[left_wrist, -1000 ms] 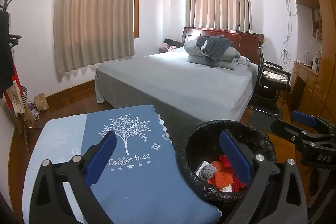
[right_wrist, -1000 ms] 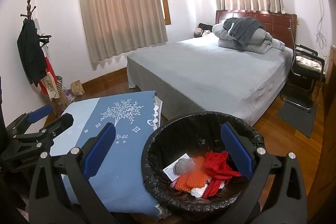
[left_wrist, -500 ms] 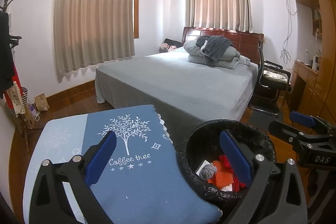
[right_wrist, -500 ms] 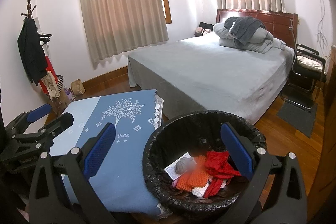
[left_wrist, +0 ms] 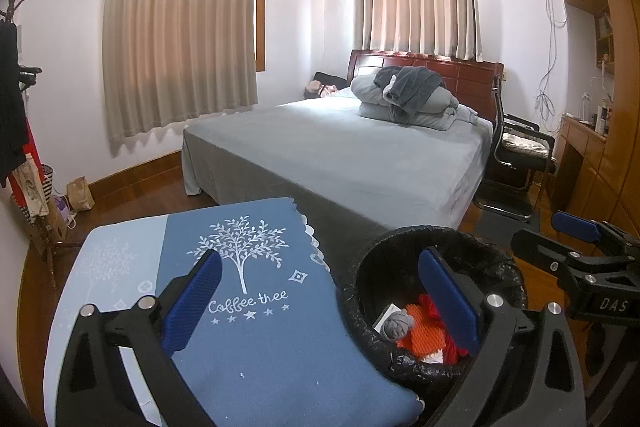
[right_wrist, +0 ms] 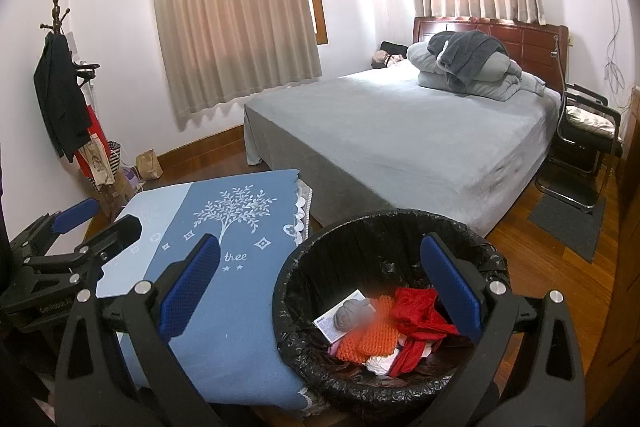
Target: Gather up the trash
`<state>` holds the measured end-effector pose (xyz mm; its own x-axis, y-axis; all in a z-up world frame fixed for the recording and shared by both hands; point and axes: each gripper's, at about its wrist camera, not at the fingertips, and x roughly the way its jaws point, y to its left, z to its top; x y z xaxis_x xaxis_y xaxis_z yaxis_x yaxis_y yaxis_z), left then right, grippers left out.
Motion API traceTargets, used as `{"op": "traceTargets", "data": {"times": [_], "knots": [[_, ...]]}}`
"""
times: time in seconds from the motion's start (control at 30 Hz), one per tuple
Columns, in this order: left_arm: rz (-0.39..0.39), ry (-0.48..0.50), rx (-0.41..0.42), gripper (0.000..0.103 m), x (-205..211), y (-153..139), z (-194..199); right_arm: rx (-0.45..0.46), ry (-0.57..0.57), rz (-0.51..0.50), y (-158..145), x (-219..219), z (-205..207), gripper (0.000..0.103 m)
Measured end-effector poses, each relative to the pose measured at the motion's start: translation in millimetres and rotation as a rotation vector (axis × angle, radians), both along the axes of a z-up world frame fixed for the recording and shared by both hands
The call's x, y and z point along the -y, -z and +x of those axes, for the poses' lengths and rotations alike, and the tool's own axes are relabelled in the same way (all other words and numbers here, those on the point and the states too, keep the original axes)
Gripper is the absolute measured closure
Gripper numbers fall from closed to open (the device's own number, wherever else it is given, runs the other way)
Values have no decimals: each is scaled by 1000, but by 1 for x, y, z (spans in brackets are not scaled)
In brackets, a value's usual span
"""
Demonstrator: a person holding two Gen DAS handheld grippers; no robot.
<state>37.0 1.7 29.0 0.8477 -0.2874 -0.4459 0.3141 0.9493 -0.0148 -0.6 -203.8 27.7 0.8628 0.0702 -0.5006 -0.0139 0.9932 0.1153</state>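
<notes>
A: Black liner on the bin, lower centre-right of the right wrist view; in the left wrist view the bin sits lower right.

B: Contents?

A: Trash lies at the bottom: a grey wad on a white card, an orange knit piece beside them, red cloth to the right of that. Same heap shows in the left wrist view, grey wad nearest the bin's left wall.

B: Left gripper?

A: Left gripper is spread wide, nothing between the blue pads. One pad hangs over the blue cloth, the other over the bin.

B: Right gripper?

A: Right gripper is likewise spread wide and empty. Its right pad overlaps the bin interior in the frame; its left pad overlaps the cloth. Contact with the trash: cannot tell from this angle, though neither pad appears to touch it.

B: Surroundings?

A: Cloth, printed with a white tree, covers a low table just beside the bin. Bed fills mid-frame behind both. Chair at right edge, coat rack at left.
</notes>
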Motion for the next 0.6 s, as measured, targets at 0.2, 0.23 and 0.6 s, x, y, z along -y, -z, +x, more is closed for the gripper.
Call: {"op": "traceTargets", "data": {"times": [0.2,0.23,0.6], "knots": [[1,0,0,6,0,0,0,1,0,0,0,0,0,5],[1,-1,1,6,1,0,0,0,0,1,0,0,0,5],[1,0,0,6,1,-1,0,-1,0,1,0,0,0,6]]}}
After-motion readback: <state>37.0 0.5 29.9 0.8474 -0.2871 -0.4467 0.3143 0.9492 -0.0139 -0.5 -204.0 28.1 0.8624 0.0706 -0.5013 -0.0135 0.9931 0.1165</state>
